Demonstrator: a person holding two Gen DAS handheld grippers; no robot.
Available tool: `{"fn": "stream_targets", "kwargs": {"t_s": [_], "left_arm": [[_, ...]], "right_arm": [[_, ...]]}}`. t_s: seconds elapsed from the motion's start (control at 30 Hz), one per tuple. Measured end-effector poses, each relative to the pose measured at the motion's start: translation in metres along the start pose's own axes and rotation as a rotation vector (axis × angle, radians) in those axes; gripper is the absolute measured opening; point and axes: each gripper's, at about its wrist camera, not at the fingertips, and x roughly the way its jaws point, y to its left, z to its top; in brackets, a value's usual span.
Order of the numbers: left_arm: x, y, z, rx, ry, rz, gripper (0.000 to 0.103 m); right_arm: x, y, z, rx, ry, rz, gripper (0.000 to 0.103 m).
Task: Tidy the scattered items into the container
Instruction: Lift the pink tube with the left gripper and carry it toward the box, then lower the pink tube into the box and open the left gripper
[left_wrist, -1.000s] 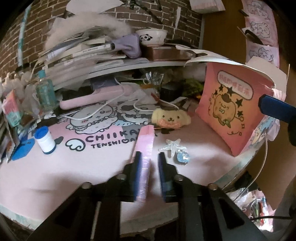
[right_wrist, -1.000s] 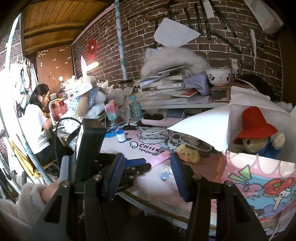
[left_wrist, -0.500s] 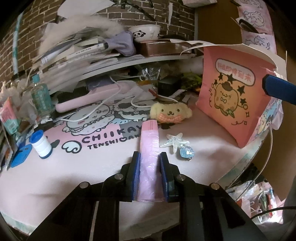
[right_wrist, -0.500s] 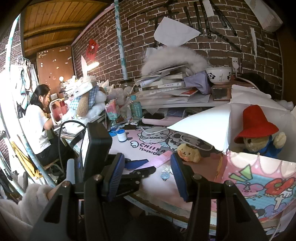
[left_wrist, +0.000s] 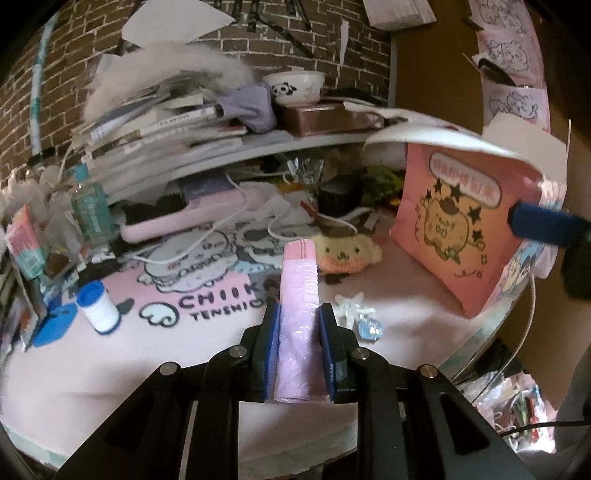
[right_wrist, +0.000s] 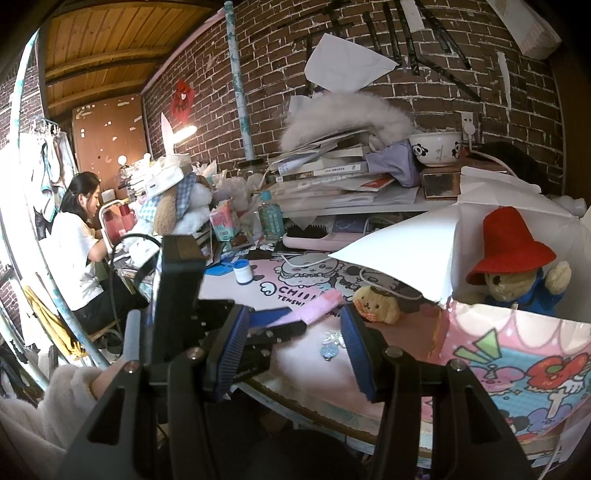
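On the pink printed desk mat (left_wrist: 110, 369), against a brick wall (right_wrist: 424, 85) and a shelf (left_wrist: 295, 142) stacked with books, the left gripper (left_wrist: 298, 321) is clamped on a pink roll of bags (left_wrist: 298, 314). Just beside it lie a star clip (left_wrist: 356, 312) and a yellow plush (left_wrist: 347, 253). The right gripper (right_wrist: 295, 350) hangs with jaws apart, empty, near the pink container (left_wrist: 458, 221).
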Motion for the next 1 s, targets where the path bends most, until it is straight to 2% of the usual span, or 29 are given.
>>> {"fn": "stream_targets", "kwargs": {"t_s": [0.2, 0.57, 0.77, 0.83, 1.0], "left_arm": [[-0.015, 0.002, 0.021, 0.014, -0.029, -0.008, 0.015], [-0.049, -0.025, 0.093, 0.147, -0.133, -0.012, 0.015], [-0.051, -0.062, 0.131, 0.232, -0.129, -0.165, 0.015], [-0.047, -0.077, 0.143, 0.260, -0.106, -0.232, 0.015], [-0.030, -0.114, 0.160, 0.344, -0.031, -0.331, 0.015]], "right_arm": [[0.001, 0.000, -0.001, -0.005, 0.007, -0.009, 0.049], [-0.001, 0.002, -0.009, -0.002, 0.026, -0.004, 0.049], [0.002, 0.002, -0.020, 0.010, 0.054, 0.015, 0.049], [0.003, 0.002, -0.024, 0.014, 0.063, 0.026, 0.049], [0.001, 0.003, -0.028, 0.017, 0.068, 0.040, 0.049]]}}
